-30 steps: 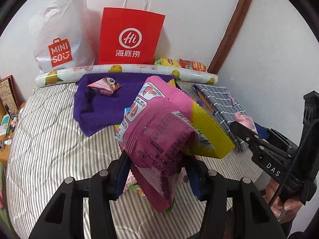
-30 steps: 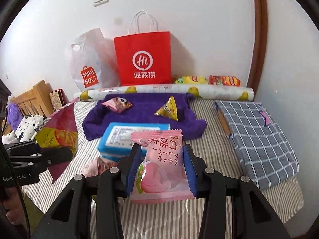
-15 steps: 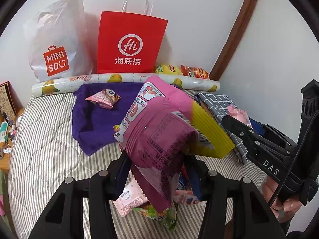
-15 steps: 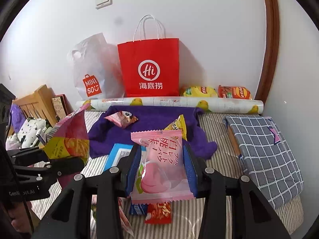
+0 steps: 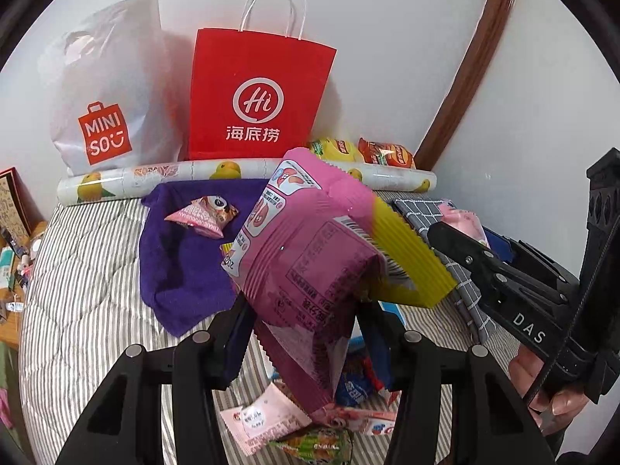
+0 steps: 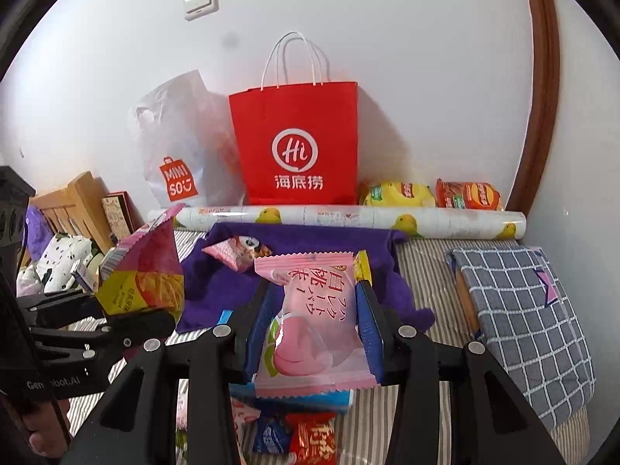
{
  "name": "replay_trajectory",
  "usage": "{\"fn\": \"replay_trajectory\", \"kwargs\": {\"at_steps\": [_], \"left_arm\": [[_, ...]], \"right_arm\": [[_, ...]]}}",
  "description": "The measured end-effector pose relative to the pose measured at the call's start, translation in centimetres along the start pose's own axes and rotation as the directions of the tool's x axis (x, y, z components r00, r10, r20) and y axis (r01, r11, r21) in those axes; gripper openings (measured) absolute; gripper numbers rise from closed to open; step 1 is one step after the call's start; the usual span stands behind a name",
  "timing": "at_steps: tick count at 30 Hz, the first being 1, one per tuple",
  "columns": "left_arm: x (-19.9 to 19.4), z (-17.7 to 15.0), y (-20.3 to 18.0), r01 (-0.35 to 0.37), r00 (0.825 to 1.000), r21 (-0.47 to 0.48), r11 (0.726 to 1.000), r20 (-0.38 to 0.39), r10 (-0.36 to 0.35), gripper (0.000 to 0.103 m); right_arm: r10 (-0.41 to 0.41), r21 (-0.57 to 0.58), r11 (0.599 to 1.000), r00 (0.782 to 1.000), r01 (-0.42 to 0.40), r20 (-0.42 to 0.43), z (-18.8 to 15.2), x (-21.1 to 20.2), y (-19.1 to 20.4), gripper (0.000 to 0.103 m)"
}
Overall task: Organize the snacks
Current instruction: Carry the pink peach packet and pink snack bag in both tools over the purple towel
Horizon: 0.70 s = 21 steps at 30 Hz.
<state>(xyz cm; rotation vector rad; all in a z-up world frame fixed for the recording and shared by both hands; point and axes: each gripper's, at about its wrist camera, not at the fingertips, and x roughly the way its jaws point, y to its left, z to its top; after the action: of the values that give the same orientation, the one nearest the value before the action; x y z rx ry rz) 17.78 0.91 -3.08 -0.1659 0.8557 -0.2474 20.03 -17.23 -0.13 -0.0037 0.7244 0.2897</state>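
The grey-and-white striped bed cover (image 6: 422,275) carried all the items. At its far edge, against the wall, stood a red paper carrier bag with white handles (image 6: 296,147) and, to its left, a white plastic shopping bag with an orange logo (image 6: 182,147). A long roll of white sheet printed with yellow fruit (image 6: 348,219) lay along that far edge in front of both bags. Behind the roll, toward the far right corner, lay a yellow snack packet (image 6: 397,193) and an orange snack packet (image 6: 467,195). A grey checked fabric case (image 6: 523,317) lay along the right edge. A purple towel (image 5: 182,263) was spread near the middle of the far half, with a small pink triangular snack packet (image 5: 203,215) resting on it.

The left gripper (image 5: 306,333) was part closed, its pads pressing the lower end of a large pink-and-yellow crinkled snack bag (image 5: 310,255), which was held clear above the cover. The right gripper (image 6: 312,329) was likewise part closed on a pale pink peach-printed sweet packet (image 6: 314,321), held upright above the near middle. A flat blue-and-white pack (image 6: 290,397) lay on the cover directly below it. Several small loose snack packets (image 5: 310,426) lay scattered at the near edge, under both grippers.
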Motion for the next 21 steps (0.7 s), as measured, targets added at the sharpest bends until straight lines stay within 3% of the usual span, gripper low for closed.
{"fn": "replay_trajectory", "kwargs": {"at_steps": [14,21], "left_arm": [[2.0,3.6,1.0,-0.027,1.0,0.007,1.0,0.016,0.026,0.05],[3.2,6.0,1.8,-0.05,0.998,0.02,0.999,0.035,0.049,0.05]], "right_arm": [[0.028,0.034,0.999,0.999,-0.027,-0.021,2.6,4.1,-0.8,0.043],[0.018,-0.031,0.999,1.0,-0.018,0.0,4.7,5.8,-0.4,0.043]]}}
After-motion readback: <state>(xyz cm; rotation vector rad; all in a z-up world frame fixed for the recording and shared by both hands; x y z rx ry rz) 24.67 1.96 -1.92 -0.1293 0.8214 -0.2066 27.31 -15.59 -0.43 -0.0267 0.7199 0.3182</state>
